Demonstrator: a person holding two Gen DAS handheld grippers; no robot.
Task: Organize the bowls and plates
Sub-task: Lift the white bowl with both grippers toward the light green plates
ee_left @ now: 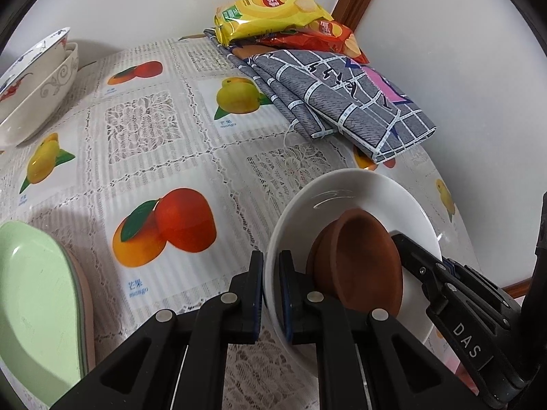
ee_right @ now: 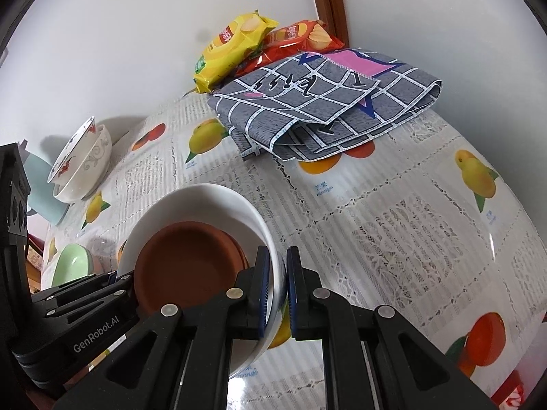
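A white bowl (ee_left: 359, 191) with two stacked brown clay dishes (ee_left: 359, 263) inside is gripped from both sides over the fruit-print tablecloth. My left gripper (ee_left: 271, 266) is shut on its near-left rim, one finger inside the bowl and one outside. My right gripper (ee_left: 420, 259) comes in from the right and clamps the opposite rim. In the right wrist view, the right gripper (ee_right: 277, 259) pinches the white bowl (ee_right: 205, 201) beside the brown dishes (ee_right: 188, 266). The left gripper (ee_right: 85, 294) shows at the lower left. I cannot tell whether the bowl touches the cloth.
Two nested patterned bowls (ee_left: 37, 82) (ee_right: 82, 164) stand at the far left next to a pale blue cup (ee_right: 41, 191). Stacked green plates (ee_left: 34, 300) (ee_right: 71, 263) lie near left. A folded grey checked cloth (ee_left: 342, 95) (ee_right: 324, 102) and snack bags (ee_left: 270, 13) (ee_right: 232, 48) sit by the wall.
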